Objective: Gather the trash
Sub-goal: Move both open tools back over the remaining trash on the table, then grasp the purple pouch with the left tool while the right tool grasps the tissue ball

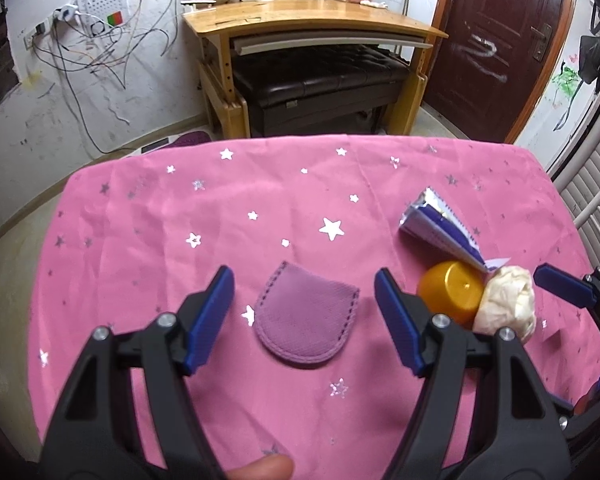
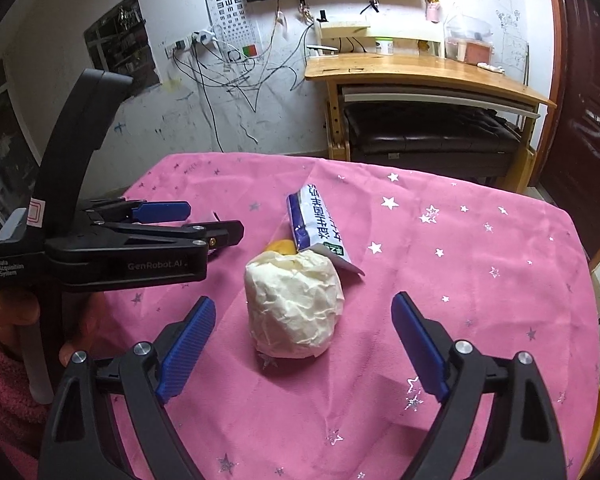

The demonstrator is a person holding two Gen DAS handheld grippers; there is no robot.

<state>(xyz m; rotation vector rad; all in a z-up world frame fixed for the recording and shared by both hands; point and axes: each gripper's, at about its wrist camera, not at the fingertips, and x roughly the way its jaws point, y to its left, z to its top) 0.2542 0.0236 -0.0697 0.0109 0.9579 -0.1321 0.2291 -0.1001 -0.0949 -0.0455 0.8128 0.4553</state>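
Surface: counter under a pink cloth with silver stars (image 1: 148, 216); nothing on it looks collected yet.
Trash, paper: crumpled white tissue ball (image 2: 294, 306), lying on the cloth near the right side of the counter, touching or just against the items behind it.
Trash, carton: flattened purple-and-white drink carton (image 2: 320, 224), behind the tissue ball, one corner resting over it.
Trash, cap: orange round plastic cap (image 1: 450, 294), between carton and tissue ball; mostly hidden in the right wrist view, so whether it is a cap or a small bottle I cannot say for sure.
Other item: purple stitched fabric pouch (image 1: 306, 318), flat on the cloth, well apart from the trash cluster; probably not trash.
Left gripper (image 1: 304, 312): jaws apart, nothing between the pads, hovering above the pouch.
Right gripper (image 2: 304, 340): jaws wide, empty, lined up either side of the tissue ball but not touching it.
Bin: a yellow rim (image 2: 598, 420) shows past the counter's right edge, possibly the bin.
Progress: start of task. All three pieces left; tissue ball looks like the first pick.
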